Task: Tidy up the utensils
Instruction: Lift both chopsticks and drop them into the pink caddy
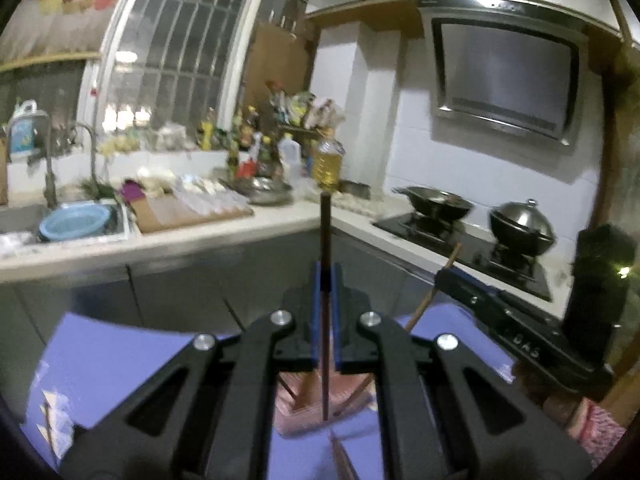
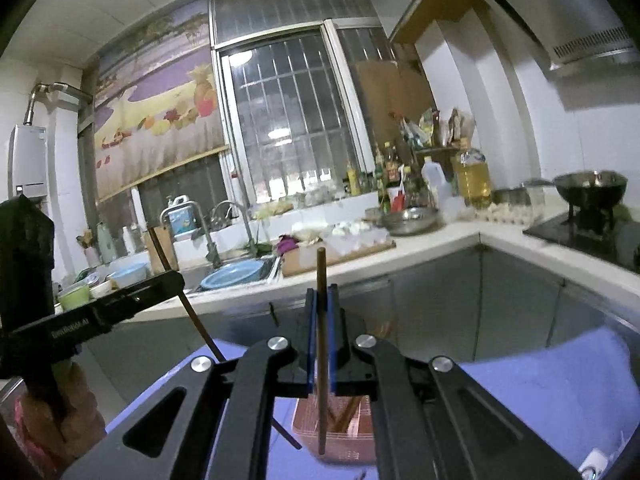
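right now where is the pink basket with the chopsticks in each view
Left wrist view: the pink basket sits low at centre on the purple cloth, partly hidden behind the left gripper, which is shut on a dark chopstick.
Right wrist view: the basket is again low at centre, behind the right gripper, shut on a brown chopstick.
Shared landmark: the blue basin in the sink.

A home kitchen: sink (image 1: 24, 220), gas stove (image 1: 472, 244), range hood (image 1: 504, 80), cluttered countertop (image 1: 280, 220).
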